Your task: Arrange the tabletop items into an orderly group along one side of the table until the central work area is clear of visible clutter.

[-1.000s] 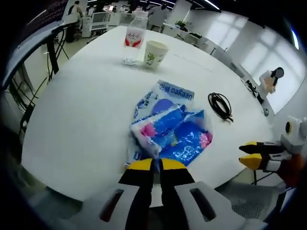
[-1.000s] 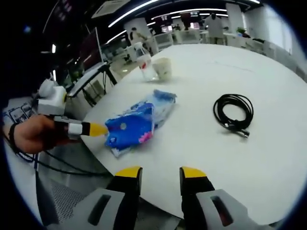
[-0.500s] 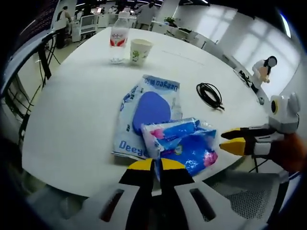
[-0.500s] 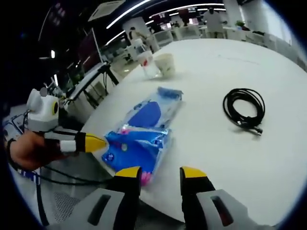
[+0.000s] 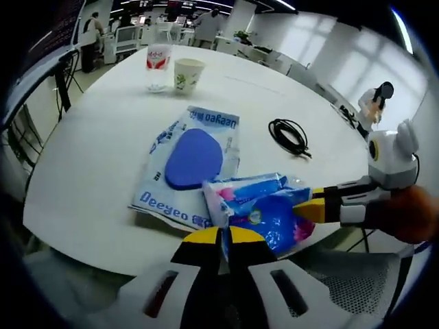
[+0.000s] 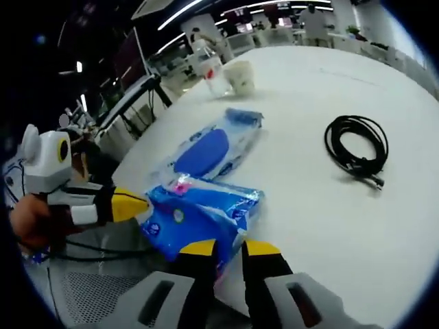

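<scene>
Table (image 5: pixel 89 144) (white, round) bears cable (image 5: pixel 289 135) and cup (image 5: pixel 187 74); office behind.

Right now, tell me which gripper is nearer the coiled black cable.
Right. The right gripper is at the near table edge, shut on the blue wipes pack, cable ahead. The left gripper clamps the pack's other end, farther off.

An open-plan office: rows of desks (image 5: pixel 147 31), ceiling strip lights (image 6: pixel 206 8), large white table (image 5: pixel 96 144).
</scene>
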A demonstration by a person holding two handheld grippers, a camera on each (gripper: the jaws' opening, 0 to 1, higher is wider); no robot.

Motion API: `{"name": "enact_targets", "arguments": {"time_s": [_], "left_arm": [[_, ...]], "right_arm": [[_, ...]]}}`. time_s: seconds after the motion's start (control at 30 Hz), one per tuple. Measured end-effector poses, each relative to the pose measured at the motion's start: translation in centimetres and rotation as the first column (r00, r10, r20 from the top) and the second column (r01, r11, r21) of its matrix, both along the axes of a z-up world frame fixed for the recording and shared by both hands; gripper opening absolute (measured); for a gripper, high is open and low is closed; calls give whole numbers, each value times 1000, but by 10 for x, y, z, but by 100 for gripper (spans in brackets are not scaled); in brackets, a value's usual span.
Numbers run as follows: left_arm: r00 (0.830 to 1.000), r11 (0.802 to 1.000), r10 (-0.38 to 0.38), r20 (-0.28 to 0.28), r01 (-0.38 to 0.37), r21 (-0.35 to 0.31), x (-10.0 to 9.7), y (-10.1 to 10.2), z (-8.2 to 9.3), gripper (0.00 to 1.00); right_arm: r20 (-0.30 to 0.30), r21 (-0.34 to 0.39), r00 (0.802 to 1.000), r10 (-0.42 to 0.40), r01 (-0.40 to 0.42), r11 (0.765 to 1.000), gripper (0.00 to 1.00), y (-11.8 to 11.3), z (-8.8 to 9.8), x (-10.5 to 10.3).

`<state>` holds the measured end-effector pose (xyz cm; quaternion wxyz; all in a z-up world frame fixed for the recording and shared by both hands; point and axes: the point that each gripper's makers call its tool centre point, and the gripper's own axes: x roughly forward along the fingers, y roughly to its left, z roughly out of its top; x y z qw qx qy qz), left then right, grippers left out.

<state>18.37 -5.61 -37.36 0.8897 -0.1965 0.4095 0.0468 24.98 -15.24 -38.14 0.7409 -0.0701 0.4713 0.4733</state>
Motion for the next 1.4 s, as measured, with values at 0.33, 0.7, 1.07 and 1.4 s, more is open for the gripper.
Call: {"name": "enact_targets", "arguments": {"time_s": [0.33,0.7,1.07,1.4], "left_arm": [[999,999,-29,22,29,17,20,-33,-3,0],[997,997,-76,1,76,-12,29,-41,-5,0],[994,994,-109,6,109,4,29,-28,-2,0],[995,995,-96,-16,96,-7,16,-10,-2,0]], "right_arm": [[25,4,1000,-18,18,1000,0,-30,-1,18],[-3,27,996,-84,84,996,0,-44,3,25],[-12,29,995,-97,97,995,0,-30,4,23],[-32,33,996,-77,78,996,0,-14,8,10]]}}
